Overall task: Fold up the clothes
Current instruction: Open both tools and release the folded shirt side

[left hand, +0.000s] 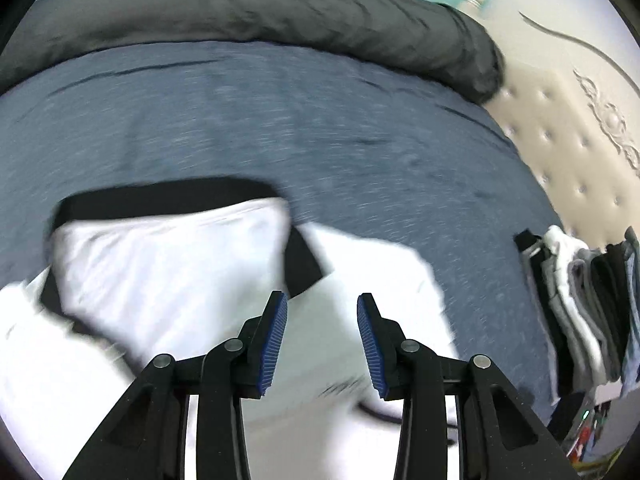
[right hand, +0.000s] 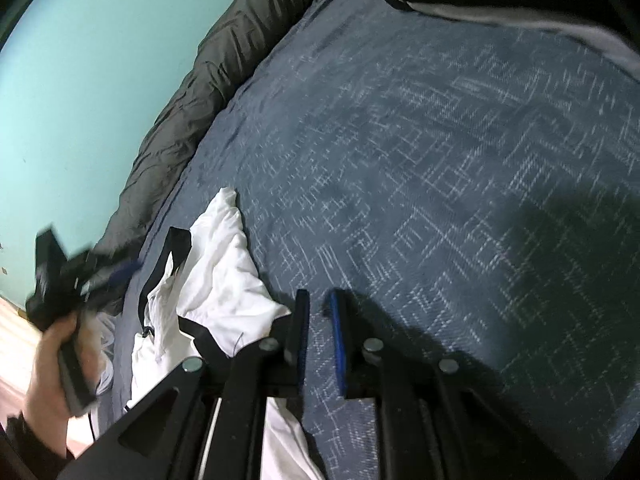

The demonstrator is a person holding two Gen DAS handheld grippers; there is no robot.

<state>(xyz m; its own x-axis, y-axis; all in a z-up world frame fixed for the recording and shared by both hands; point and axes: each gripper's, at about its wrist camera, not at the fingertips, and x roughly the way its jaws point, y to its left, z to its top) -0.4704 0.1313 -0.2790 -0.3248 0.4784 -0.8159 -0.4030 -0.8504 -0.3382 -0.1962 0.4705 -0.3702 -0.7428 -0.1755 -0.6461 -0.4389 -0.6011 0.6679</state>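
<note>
One white garment (left hand: pixel 168 272) on the bedspread (left hand: pixel 280 120); two grippers, jaws apart.

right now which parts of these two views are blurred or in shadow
Left wrist view: motion blur smears the white garment and bedspread, while the left hand-held gripper stays sharp, and the garment is overexposed. Right wrist view: the other gripper and the hand holding it are blurred; a dark shadow falls on the bedspread at right.
</note>
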